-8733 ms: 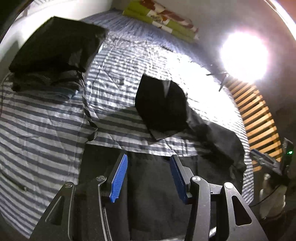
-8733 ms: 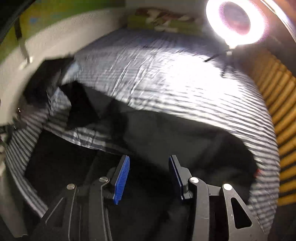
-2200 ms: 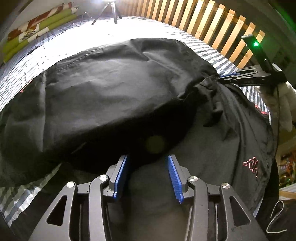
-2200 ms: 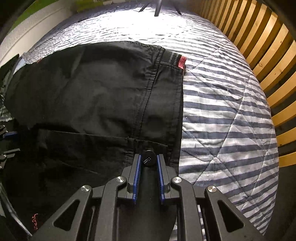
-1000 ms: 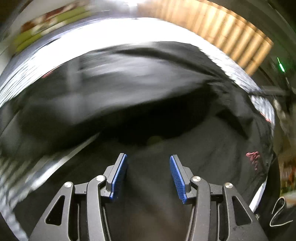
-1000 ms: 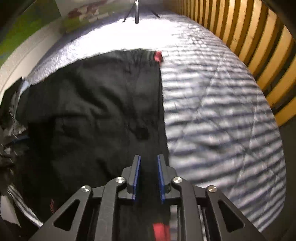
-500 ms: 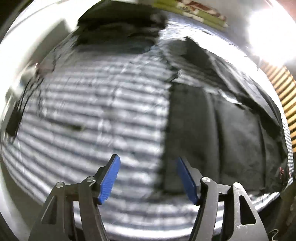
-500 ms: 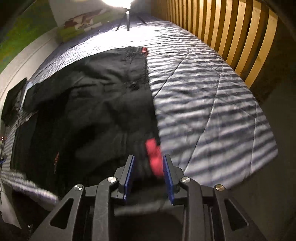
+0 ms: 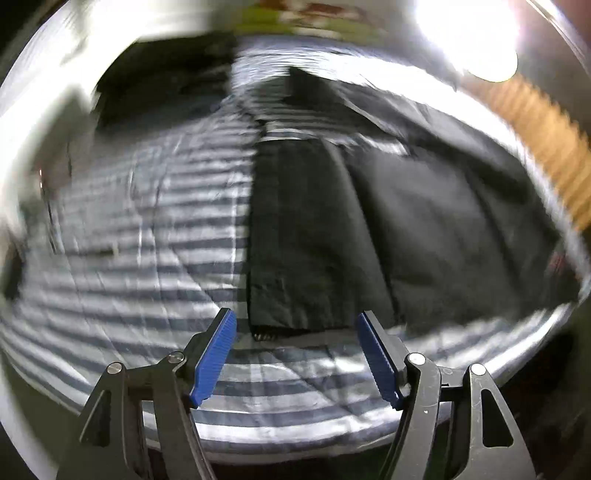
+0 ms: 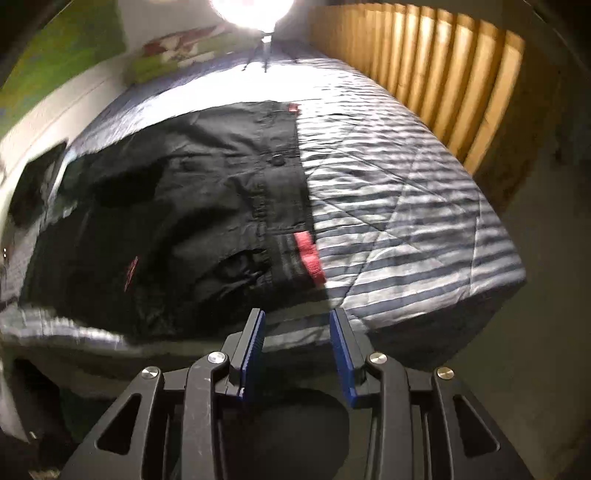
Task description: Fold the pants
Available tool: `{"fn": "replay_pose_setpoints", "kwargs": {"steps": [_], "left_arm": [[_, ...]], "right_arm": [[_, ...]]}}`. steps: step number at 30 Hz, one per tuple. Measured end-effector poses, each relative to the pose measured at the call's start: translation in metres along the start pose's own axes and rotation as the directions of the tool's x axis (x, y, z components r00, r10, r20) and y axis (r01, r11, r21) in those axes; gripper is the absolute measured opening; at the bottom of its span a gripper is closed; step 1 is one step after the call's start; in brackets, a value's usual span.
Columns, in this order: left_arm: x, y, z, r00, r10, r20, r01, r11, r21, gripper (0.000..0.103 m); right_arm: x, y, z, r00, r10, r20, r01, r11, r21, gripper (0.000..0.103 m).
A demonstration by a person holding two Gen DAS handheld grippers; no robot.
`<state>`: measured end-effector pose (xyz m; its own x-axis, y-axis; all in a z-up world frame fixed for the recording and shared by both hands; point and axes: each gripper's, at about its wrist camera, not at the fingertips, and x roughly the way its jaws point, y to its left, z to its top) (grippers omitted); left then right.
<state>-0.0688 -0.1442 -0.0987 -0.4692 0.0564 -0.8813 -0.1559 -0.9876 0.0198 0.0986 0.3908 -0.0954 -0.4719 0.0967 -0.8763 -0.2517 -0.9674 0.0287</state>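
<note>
On the bed (image 10: 406, 206), across its blue-and-white striped cover, your black pants (image 10: 207, 206) lie spread out flat, nothing gripping them. From your right wrist camera you see the waistband end nearest you, with a red tab (image 10: 310, 254) at its right edge, a dark button (image 10: 276, 160) further up the band, and a small red logo (image 10: 130, 273) on the cloth to the left. Your right claw (image 10: 297, 339) hangs just off the near edge of the bed, its blue pads parted with only air and bedding between them; it holds nothing and does not touch the pants.

From your left wrist camera, which is smeared by blur, the pants (image 9: 332, 229) run away from you as a dark band with lengthwise folds, their near hem ending just ahead of the claw. Your left claw (image 9: 297, 354) is spread wide over the striped cover, empty, with the hem near the gap between its pads but clear of them. A separate dark heap (image 9: 166, 85) sits at the far left of the bed, too blurred to make out. A bright lamp (image 10: 251, 7) glares at the far end, and a wall of wooden slats (image 10: 424, 62) stands along the bed's right side.
</note>
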Motion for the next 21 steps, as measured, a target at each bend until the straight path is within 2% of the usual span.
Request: {"fn": "replay_pose_setpoints", "kwargs": {"steps": [3, 6, 10, 15, 17, 19, 20, 21], "left_arm": [[0.001, -0.032, -0.006, 0.998, 0.062, -0.011, -0.059, 0.976, 0.212, 0.071], [0.004, -0.050, -0.013, 0.993, 0.119, -0.010, -0.109, 0.941, 0.319, 0.071], [0.011, -0.062, -0.016, 0.991, 0.133, -0.006, -0.121, 0.915, 0.384, 0.071], [0.026, -0.068, -0.010, 0.987, 0.155, 0.030, -0.154, 0.910, 0.385, 0.073], [0.033, -0.072, -0.002, 0.986, 0.159, 0.041, -0.162, 0.911, 0.379, 0.073], [0.039, -0.072, 0.007, 0.989, 0.143, 0.034, -0.146, 0.922, 0.360, 0.072], [0.041, -0.071, 0.012, 0.990, 0.135, 0.035, -0.139, 0.928, 0.345, 0.067], [0.042, -0.071, 0.015, 0.992, 0.123, 0.036, -0.128, 0.933, 0.335, 0.054]], "right_arm": [[0.003, 0.023, 0.001, 1.000, -0.003, -0.007, 0.002, 0.994, -0.108, 0.033], [0.017, 0.048, 0.002, 0.998, 0.017, -0.065, -0.031, 0.978, -0.209, 0.033], [0.031, 0.033, 0.002, 0.980, 0.145, -0.139, -0.149, 0.989, -0.019, 0.033], [0.043, 0.008, -0.002, 0.975, 0.168, -0.145, -0.146, 0.978, 0.148, 0.035], [0.050, -0.005, -0.003, 0.966, 0.210, -0.151, -0.166, 0.952, 0.257, 0.036], [0.055, -0.015, -0.004, 0.949, 0.287, -0.129, -0.224, 0.904, 0.363, 0.037], [0.056, -0.017, -0.005, 0.943, 0.311, -0.117, -0.244, 0.886, 0.395, 0.037], [0.056, -0.019, -0.005, 0.939, 0.328, -0.103, -0.259, 0.871, 0.418, 0.037]]}}
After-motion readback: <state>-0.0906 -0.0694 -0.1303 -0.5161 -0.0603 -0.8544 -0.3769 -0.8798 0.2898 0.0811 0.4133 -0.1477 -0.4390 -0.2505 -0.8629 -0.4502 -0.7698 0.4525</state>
